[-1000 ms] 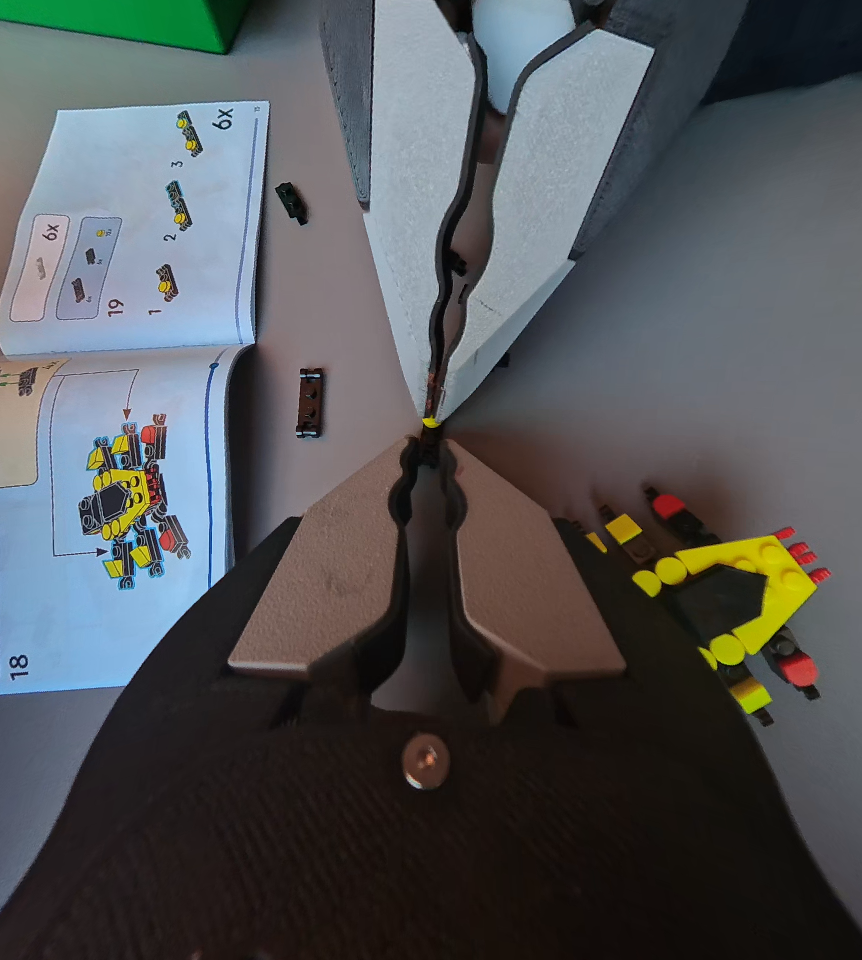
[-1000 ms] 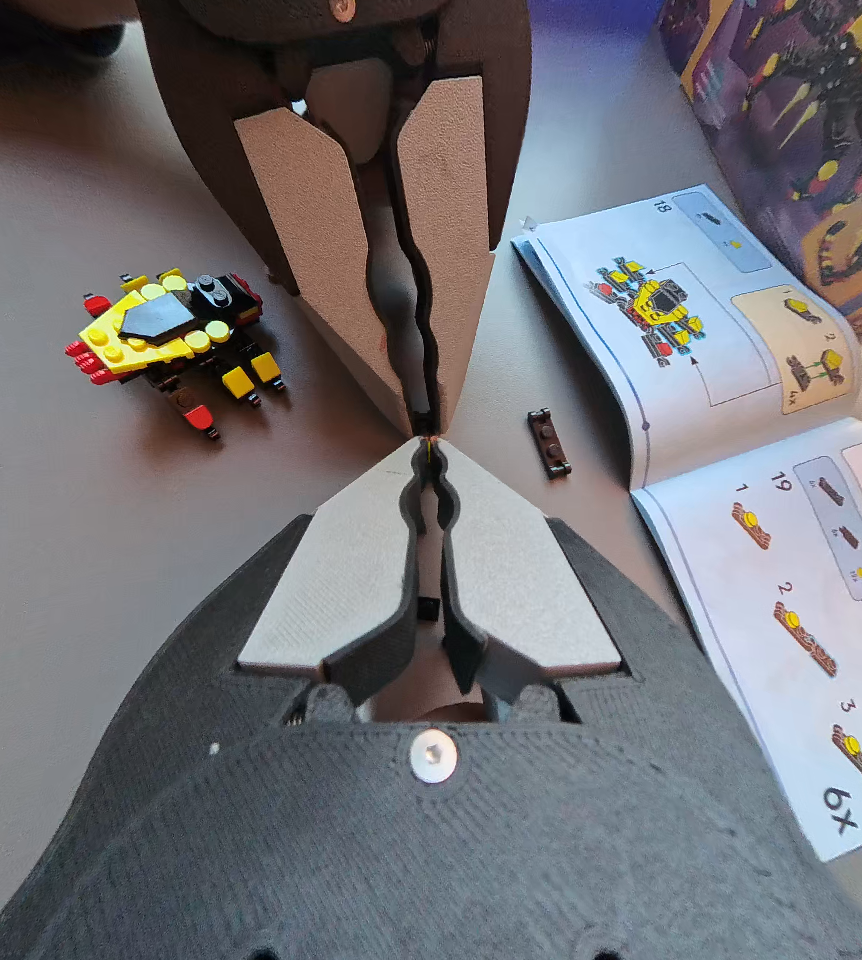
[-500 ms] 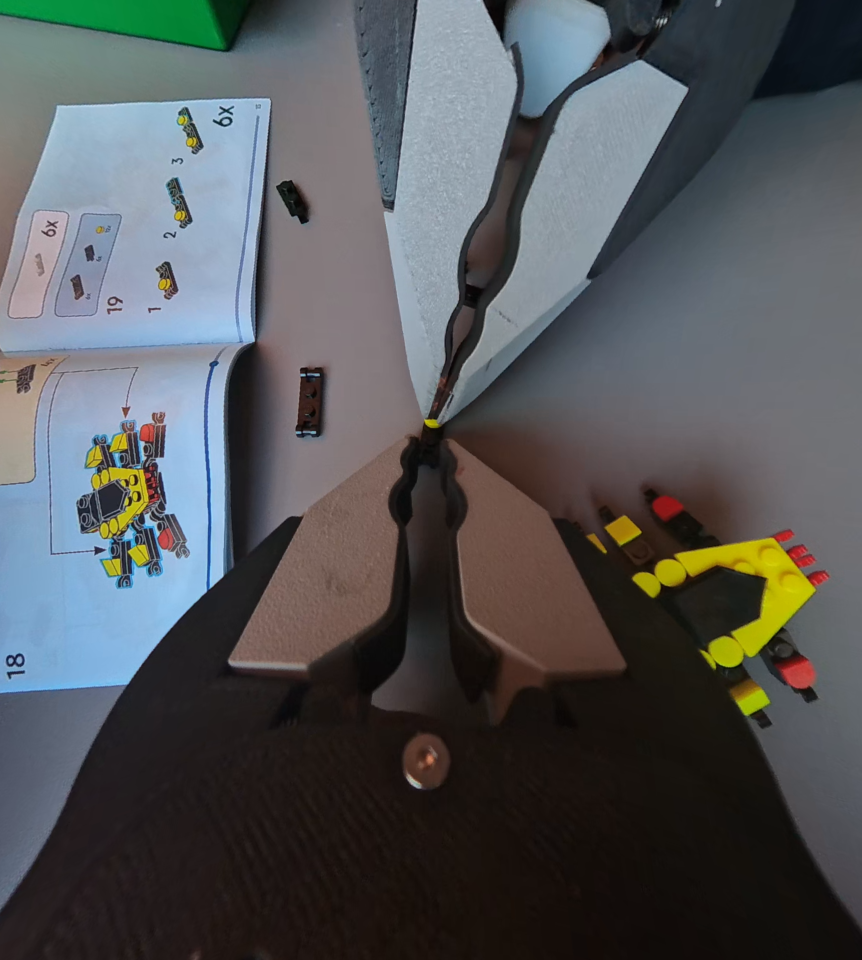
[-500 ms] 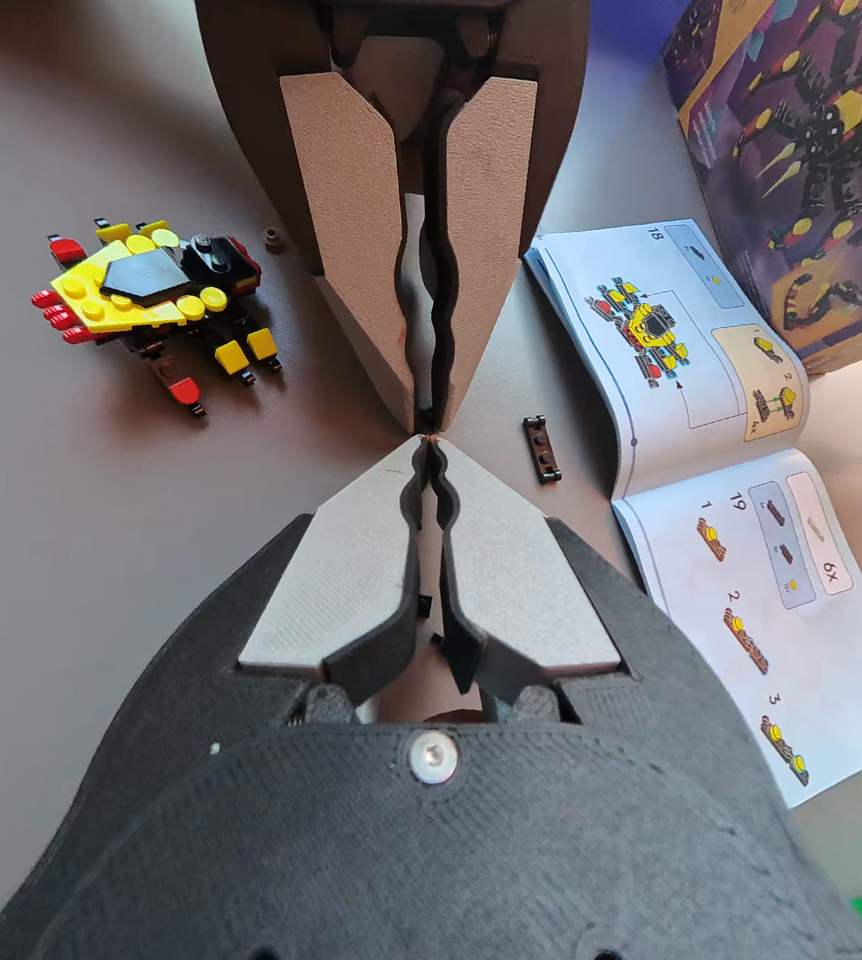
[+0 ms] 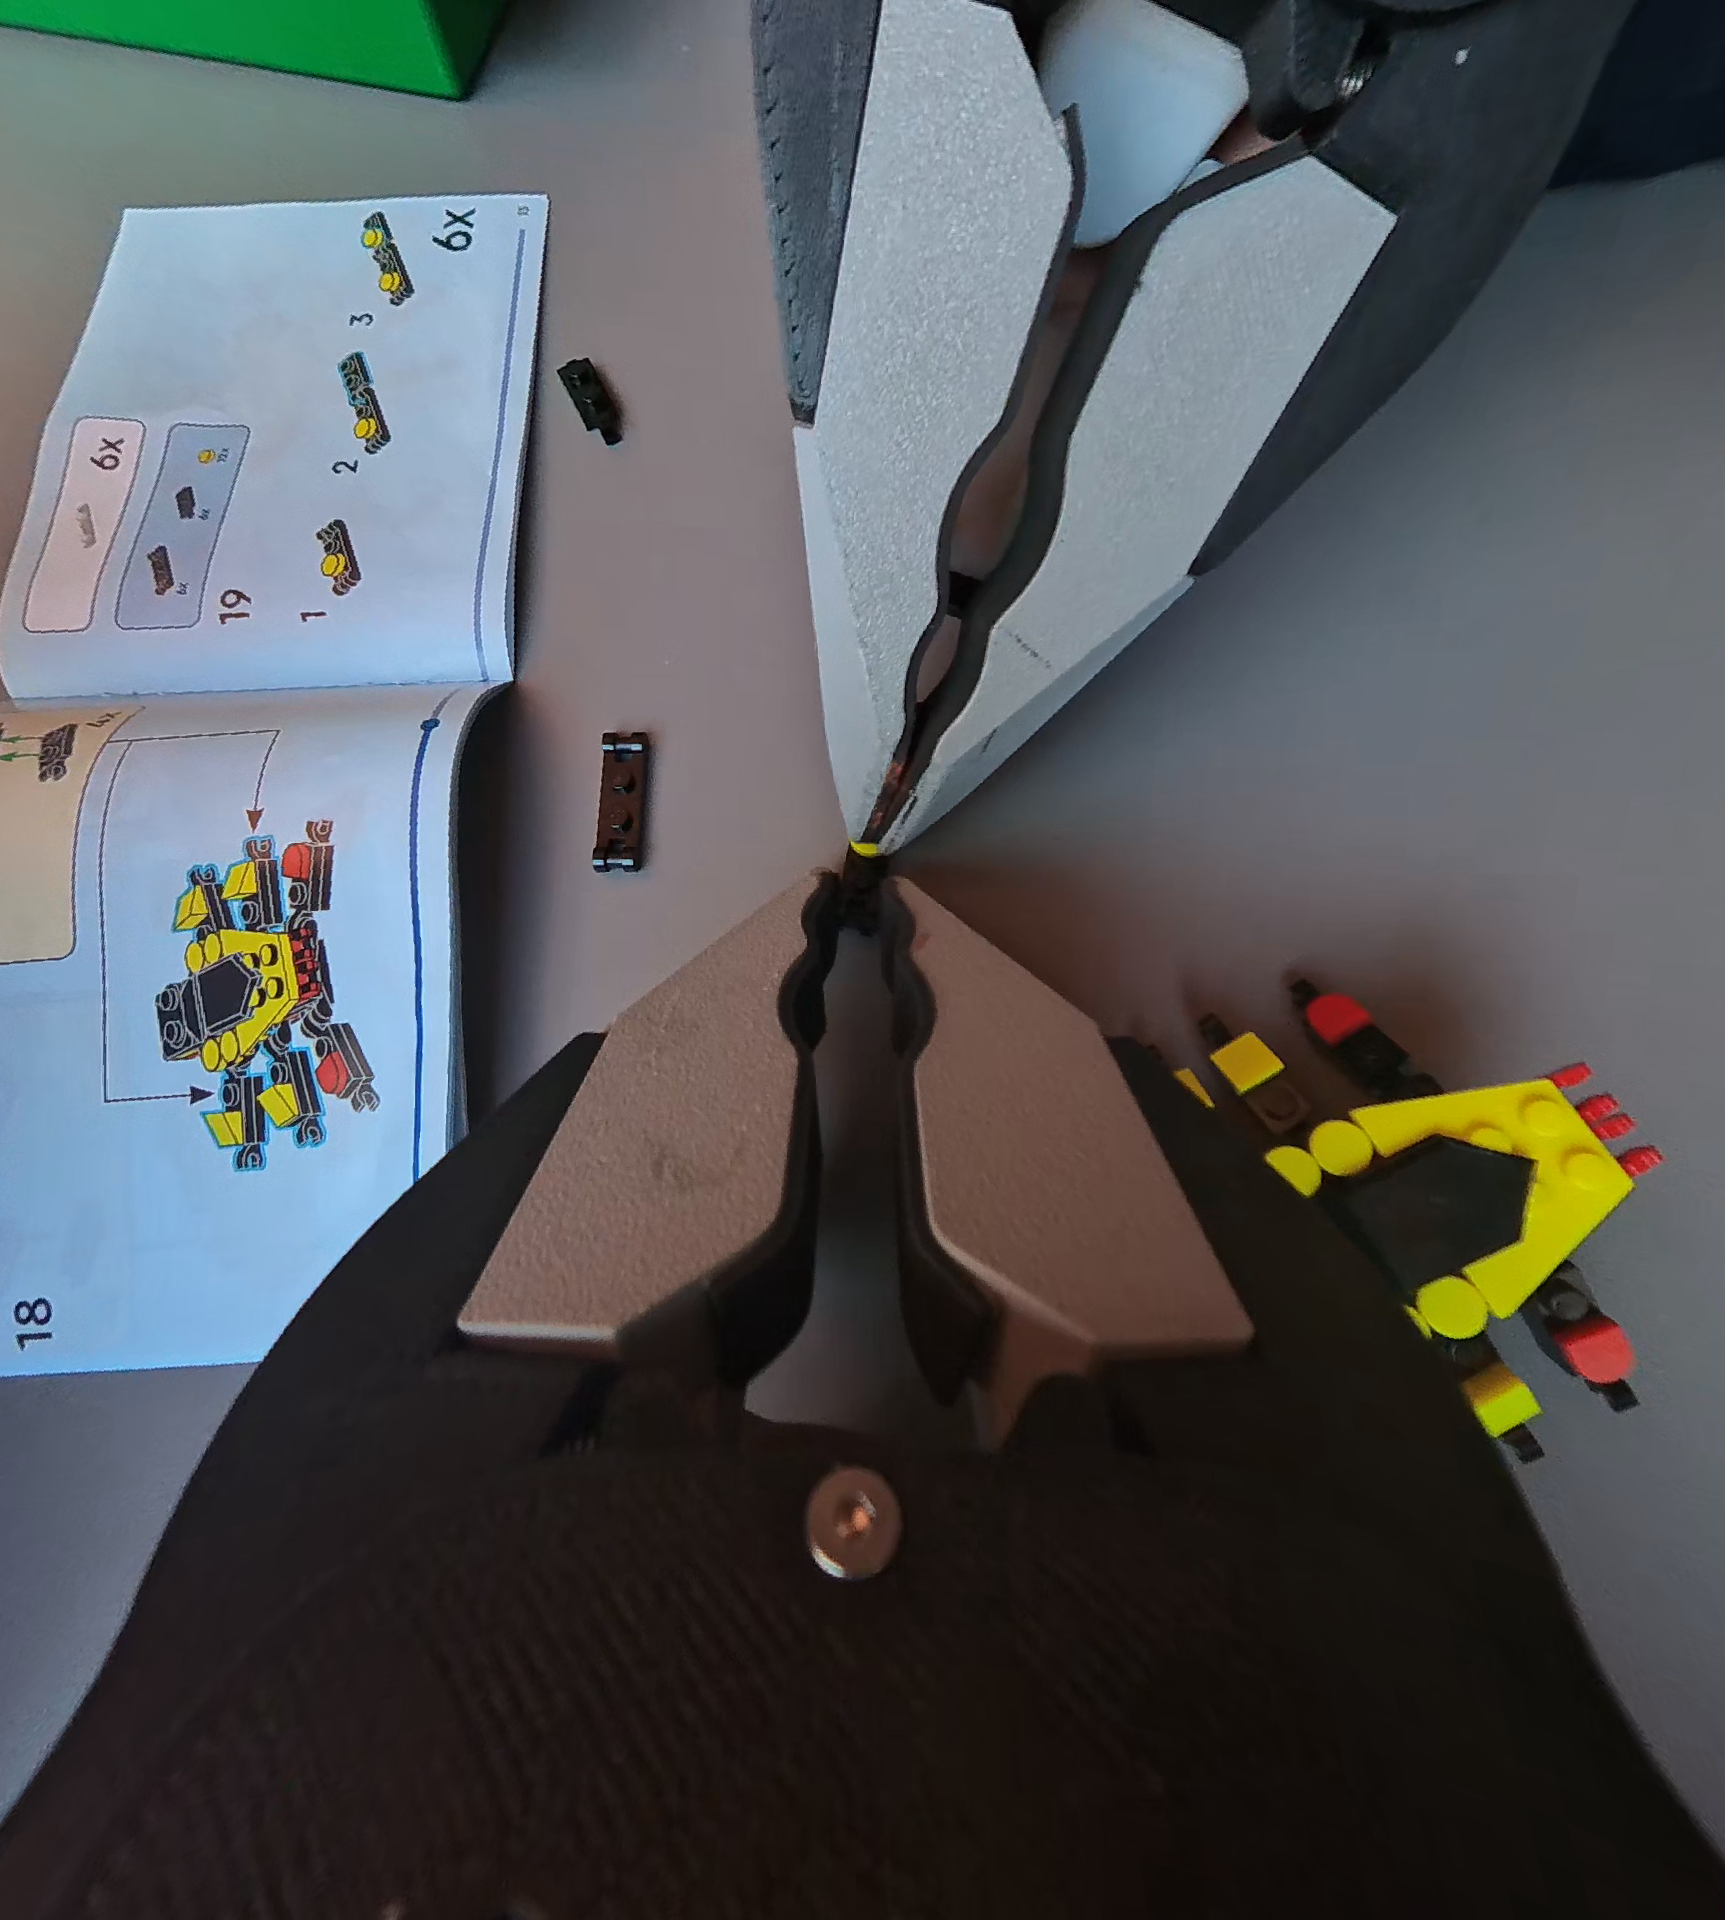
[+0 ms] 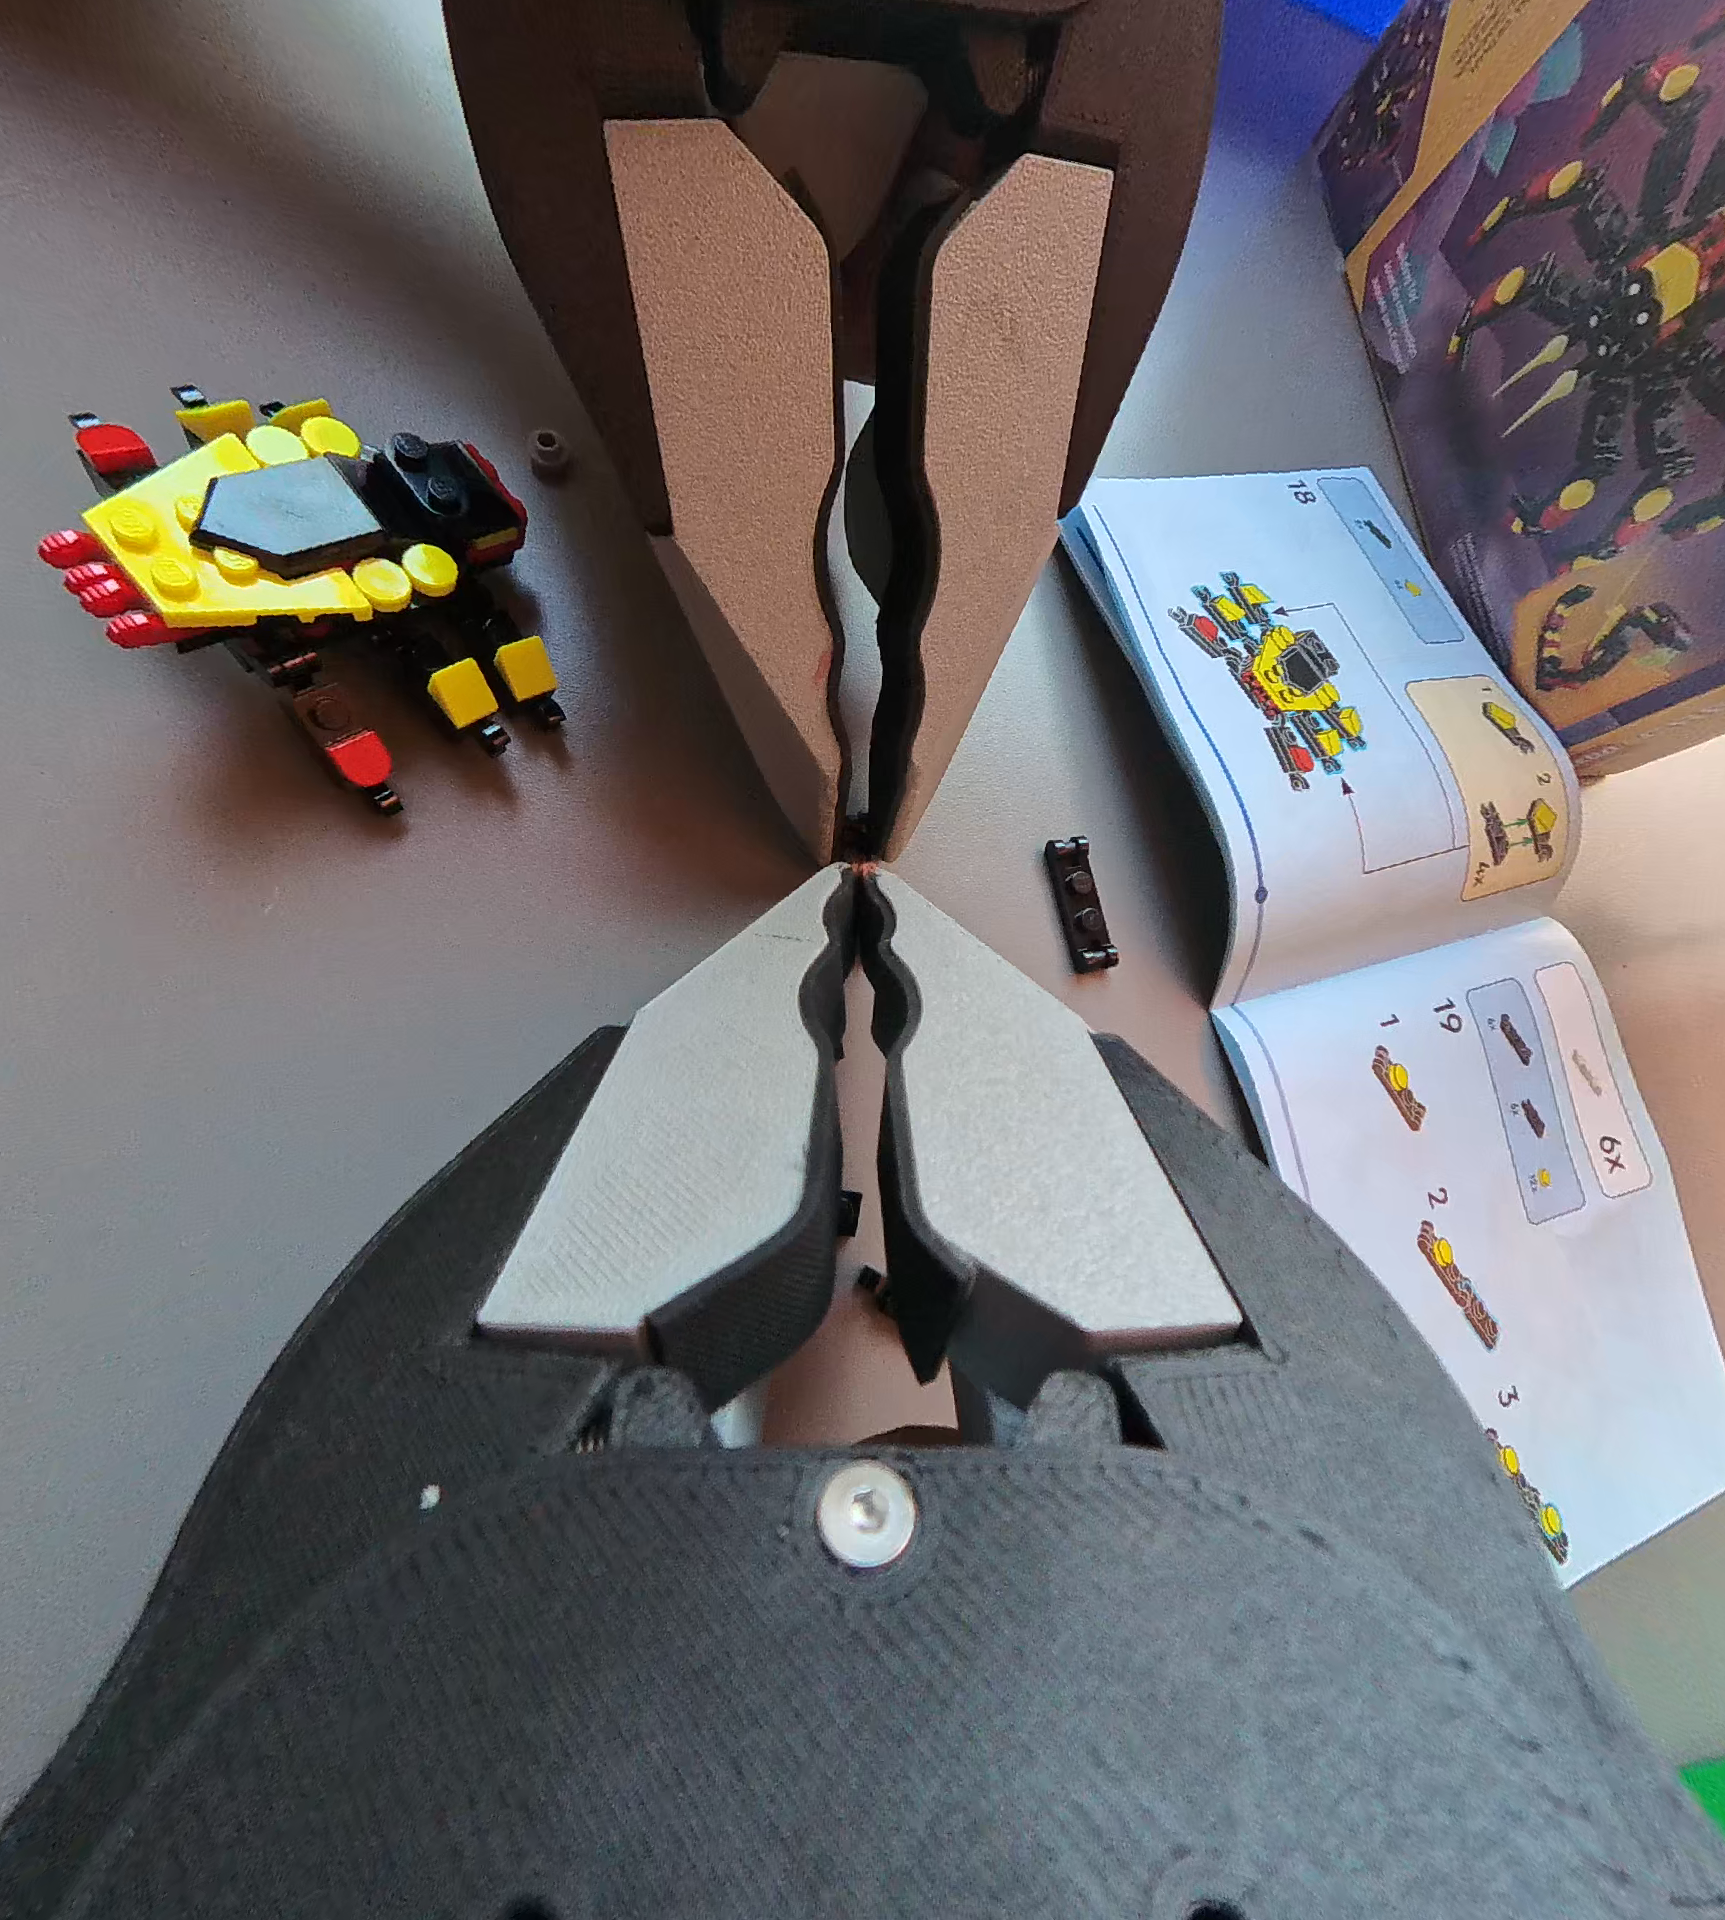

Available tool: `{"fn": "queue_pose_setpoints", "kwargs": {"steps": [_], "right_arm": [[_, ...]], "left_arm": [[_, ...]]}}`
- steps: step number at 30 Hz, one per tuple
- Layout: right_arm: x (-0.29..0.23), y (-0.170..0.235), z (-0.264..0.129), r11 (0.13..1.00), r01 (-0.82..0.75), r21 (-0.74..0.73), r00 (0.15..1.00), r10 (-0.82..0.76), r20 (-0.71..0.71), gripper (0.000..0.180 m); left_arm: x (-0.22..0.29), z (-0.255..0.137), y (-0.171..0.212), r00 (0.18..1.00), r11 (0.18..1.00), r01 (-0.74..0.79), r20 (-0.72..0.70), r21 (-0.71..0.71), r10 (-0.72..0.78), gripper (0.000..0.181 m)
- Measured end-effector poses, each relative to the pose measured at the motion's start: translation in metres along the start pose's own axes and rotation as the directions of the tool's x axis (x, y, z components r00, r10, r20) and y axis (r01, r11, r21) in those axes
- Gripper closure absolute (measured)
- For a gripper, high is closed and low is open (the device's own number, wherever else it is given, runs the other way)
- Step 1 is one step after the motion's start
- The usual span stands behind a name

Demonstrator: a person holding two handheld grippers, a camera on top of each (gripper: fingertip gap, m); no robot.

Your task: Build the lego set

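Observation:
My left gripper [image 5: 853, 896] and right gripper [image 6: 856, 878] meet tip to tip above the table. The left is shut on a small black lego piece [image 5: 850, 902]. The right gripper also shows in the left wrist view [image 5: 879, 826]; it is shut on a small yellow round piece [image 5: 863, 850], which touches the black piece. In the right wrist view the left gripper [image 6: 863, 831] comes in from the top, and the joint shows only as a tiny dark spot. The part-built yellow, black and red model [image 5: 1440, 1195] [image 6: 286, 540] lies on the table beside the grippers.
An open instruction booklet [image 5: 214, 727] [image 6: 1409, 935] lies flat. A loose black plate [image 5: 620, 800] [image 6: 1081, 904] lies next to it, another black piece [image 5: 591, 400] farther off. A small grey round stud [image 6: 548, 454] sits near the model. The set's box [image 6: 1616, 312] and a green box [image 5: 214, 42] stand at the edges. The tips of both grippers are at nearly the same place.
The tips stay pressed together. The right gripper has swung and tilted, so its view shifted: model and booklet slid down and the box came further in. The left gripper has barely moved.

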State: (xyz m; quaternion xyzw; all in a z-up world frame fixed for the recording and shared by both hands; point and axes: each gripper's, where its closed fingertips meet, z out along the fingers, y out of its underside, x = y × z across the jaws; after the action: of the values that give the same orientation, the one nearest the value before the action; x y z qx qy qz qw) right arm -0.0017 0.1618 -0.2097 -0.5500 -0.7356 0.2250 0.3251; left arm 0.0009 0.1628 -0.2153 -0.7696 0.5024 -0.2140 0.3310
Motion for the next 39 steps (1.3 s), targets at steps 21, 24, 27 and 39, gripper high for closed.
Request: {"fn": "queue_pose_setpoints", "kwargs": {"steps": [21,24,27,39], "right_arm": [[0.001,0.0012,0.0006,0.999,-0.039,0.0,0.999,0.039,0.02,0.18],[0.001,0.0012,0.0005,0.999,-0.042,0.002,0.999,0.042,0.021,0.18],[0.0011,0.0013,0.0004,0.999,-0.045,0.005,0.999,0.045,0.025,0.18],[0.0006,0.0007,0.0009,0.998,-0.058,0.012,0.998,0.058,0.04,0.18]], "left_arm": [[-0.0004,-0.0003,0.0002,1.0,1.0,0.0,0.004,0.0,0.0,0.176],[-0.0004,-0.0003,0.0002,1.0,1.0,0.001,0.003,0.0,-0.001,0.176],[-0.0004,-0.0003,0.0001,1.0,1.0,0.002,0.001,0.0,-0.002,0.176],[-0.0005,-0.0004,0.0001,1.0,1.0,0.001,0.002,0.0,-0.001,0.176]]}}
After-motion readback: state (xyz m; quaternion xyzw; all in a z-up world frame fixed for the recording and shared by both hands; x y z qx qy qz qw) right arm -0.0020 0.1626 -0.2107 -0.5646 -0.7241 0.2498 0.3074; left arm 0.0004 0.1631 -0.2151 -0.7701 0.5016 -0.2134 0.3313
